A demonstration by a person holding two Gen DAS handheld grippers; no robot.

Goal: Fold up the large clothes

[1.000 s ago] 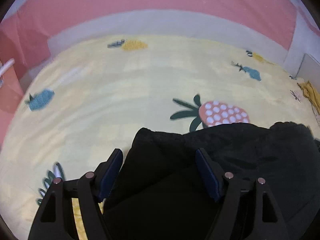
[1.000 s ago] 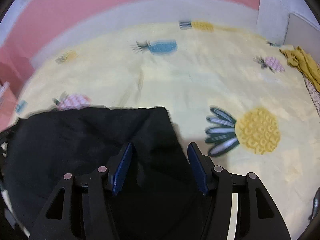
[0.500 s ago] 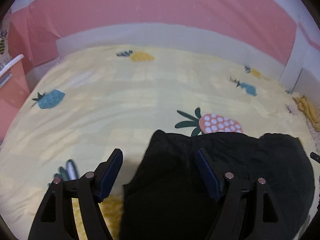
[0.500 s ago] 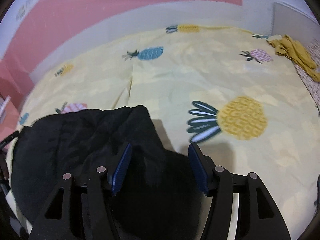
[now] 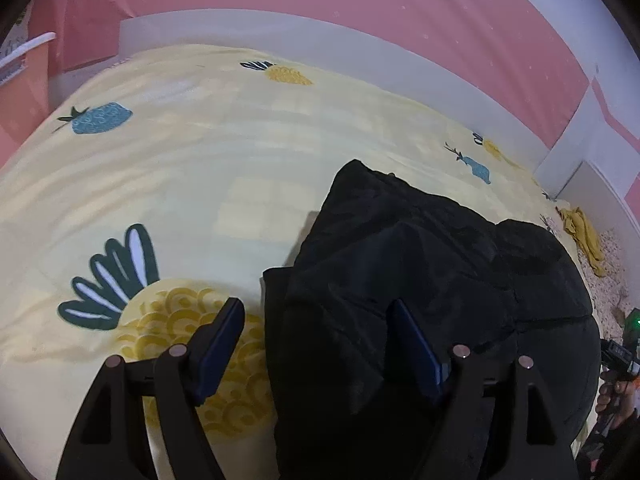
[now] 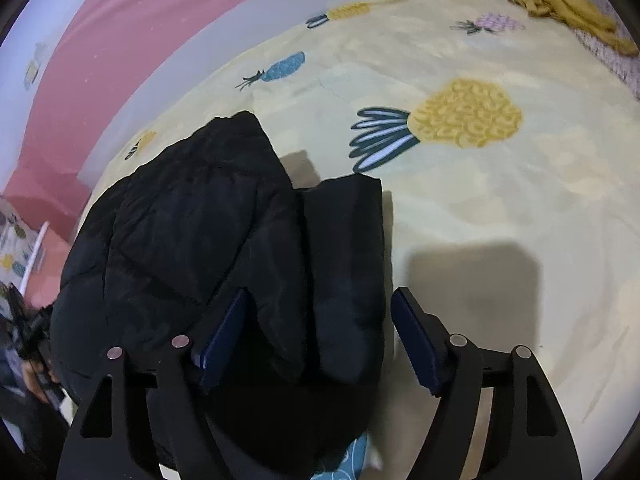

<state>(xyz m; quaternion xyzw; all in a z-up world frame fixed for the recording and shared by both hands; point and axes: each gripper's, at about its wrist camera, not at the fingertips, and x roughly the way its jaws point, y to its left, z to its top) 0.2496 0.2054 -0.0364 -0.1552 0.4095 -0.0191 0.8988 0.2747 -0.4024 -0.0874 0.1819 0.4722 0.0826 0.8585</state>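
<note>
Both the left gripper (image 5: 316, 344) and right gripper (image 6: 320, 336), jaws just widened and gripping nothing, straddle the bulky black quilted jacket (image 5: 420, 280), whose springy folded layers may reopen unpinned.

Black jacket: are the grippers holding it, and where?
No. Both grippers have just opened wider: the left gripper and right gripper each straddle a folded edge of the black jacket without pinching it.
</note>
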